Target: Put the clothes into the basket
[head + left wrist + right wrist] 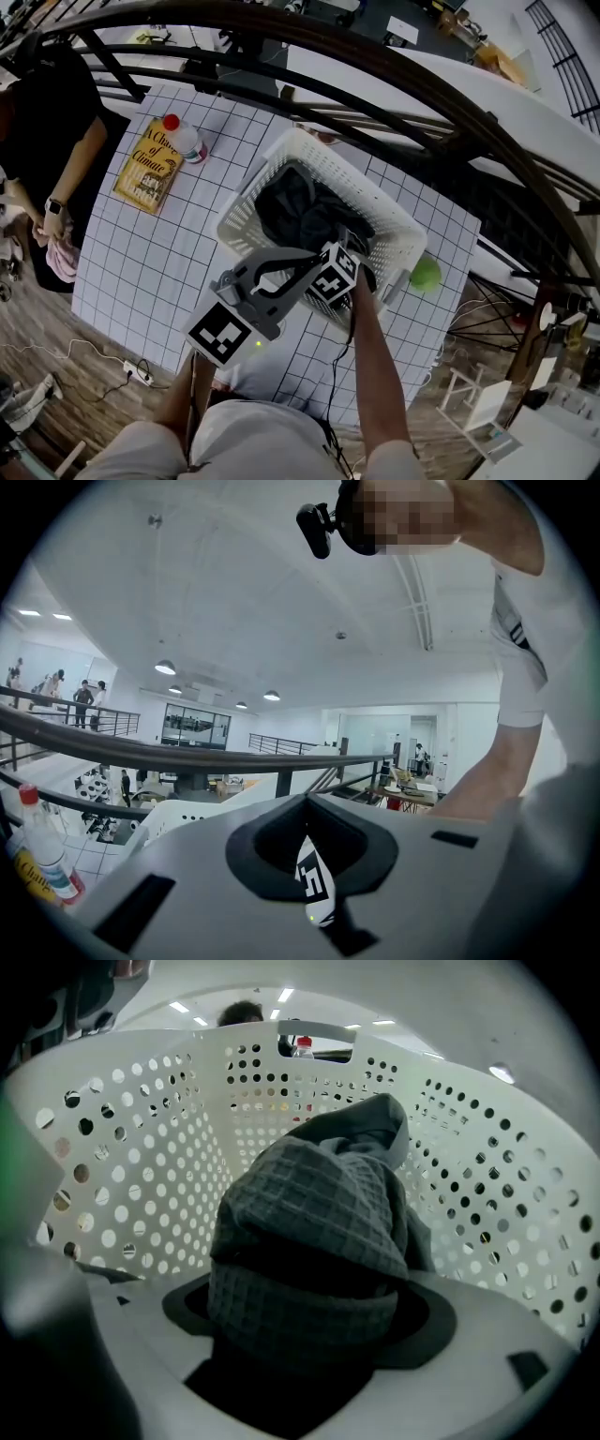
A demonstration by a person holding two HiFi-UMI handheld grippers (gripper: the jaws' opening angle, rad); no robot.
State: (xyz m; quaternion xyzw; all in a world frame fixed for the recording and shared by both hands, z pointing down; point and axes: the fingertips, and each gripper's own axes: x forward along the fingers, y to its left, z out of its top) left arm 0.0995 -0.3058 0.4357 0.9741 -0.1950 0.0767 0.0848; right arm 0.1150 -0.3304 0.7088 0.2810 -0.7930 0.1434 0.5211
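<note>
**While the right jaws grip cloth: basket, table and sundries**

As it reaches inside the basket, the right gripper (302, 1340) has its jaws closed on a bunched grey waffle-weave cloth (309, 1232), which fills the jaw mouth and rises in front of the camera.

- White perforated laundry basket (281, 155): stands on the table with its walls around the held cloth on every side. Dark clothes (300, 211) lie heaped in it.
- Left gripper (314, 892): raised outside the basket at its near side and tilted upward toward the ceiling and railing. Its jaws are drawn together with nothing between them. In the head view its tips lie just beside the right gripper's marker cube (335, 272).
- Table (169, 253): white top ruled with a dark grid.
- Green ball (425, 273): on the table, just beside the basket's right corner.
- Yellow book (148, 166): flat near the table's far left corner, well apart from the basket.
- Clear bottle with red cap (185, 138): lying just beside the book.
- Person in dark top (47, 122): standing at the table's left edge, watch on the wrist.
- Power strip (136, 370): on the wooden floor below the table's near left side.
- Dark railing (375, 66): curving beyond the table.
</note>
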